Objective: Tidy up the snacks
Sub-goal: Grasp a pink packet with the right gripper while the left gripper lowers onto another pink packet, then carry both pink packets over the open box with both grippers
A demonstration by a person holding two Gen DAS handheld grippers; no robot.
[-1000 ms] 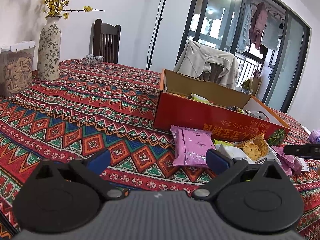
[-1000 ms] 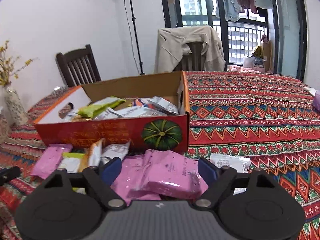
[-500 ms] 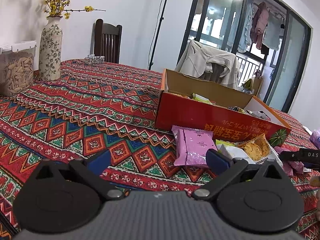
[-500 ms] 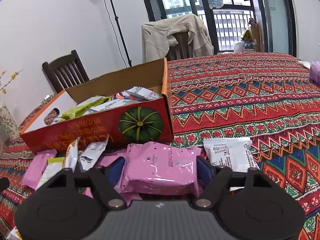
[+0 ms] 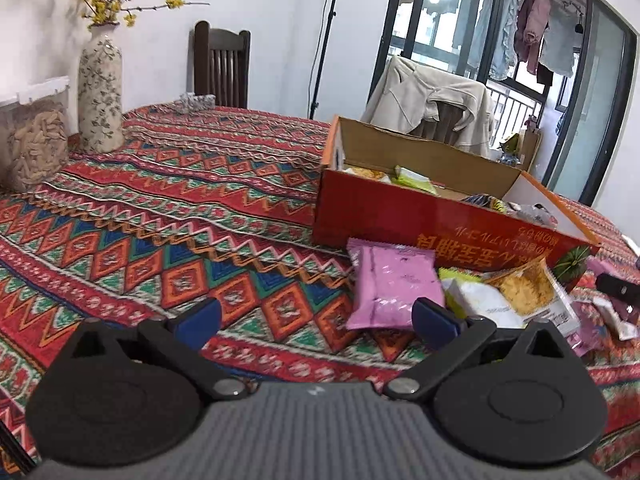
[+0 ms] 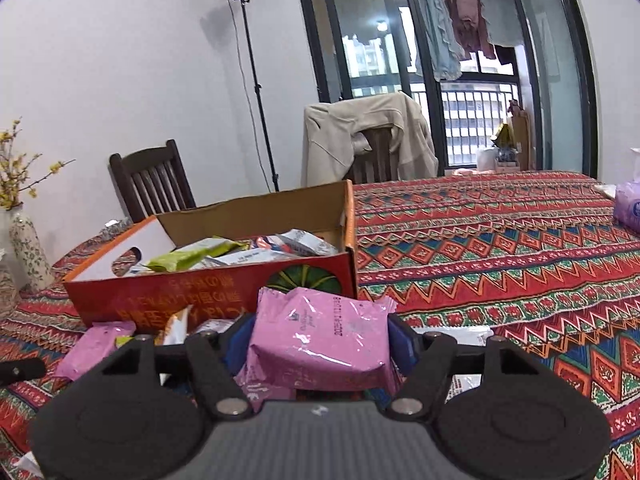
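- right gripper (image 6: 320,344) jaws closing on a pink snack packet (image 6: 320,344), blue pads touching both its sides
- red cardboard box (image 6: 224,296) of snacks sits at 11 o'clock, just behind the packet
- left gripper (image 5: 316,318) jaws wide, nothing between them; another pink packet (image 5: 390,282) at 1 o'clock on the patterned tablecloth (image 5: 160,220)

Left wrist cam sits low over the surface (image 5: 168,216), looking forward and slightly down, cardboard box (image 5: 400,216) near at 2 o'clock. Right wrist cam looks over the same box (image 6: 168,300) from its other end, close at 11 o'clock. Both share box, draped chair (image 5: 432,100) (image 6: 360,140) and balcony window.
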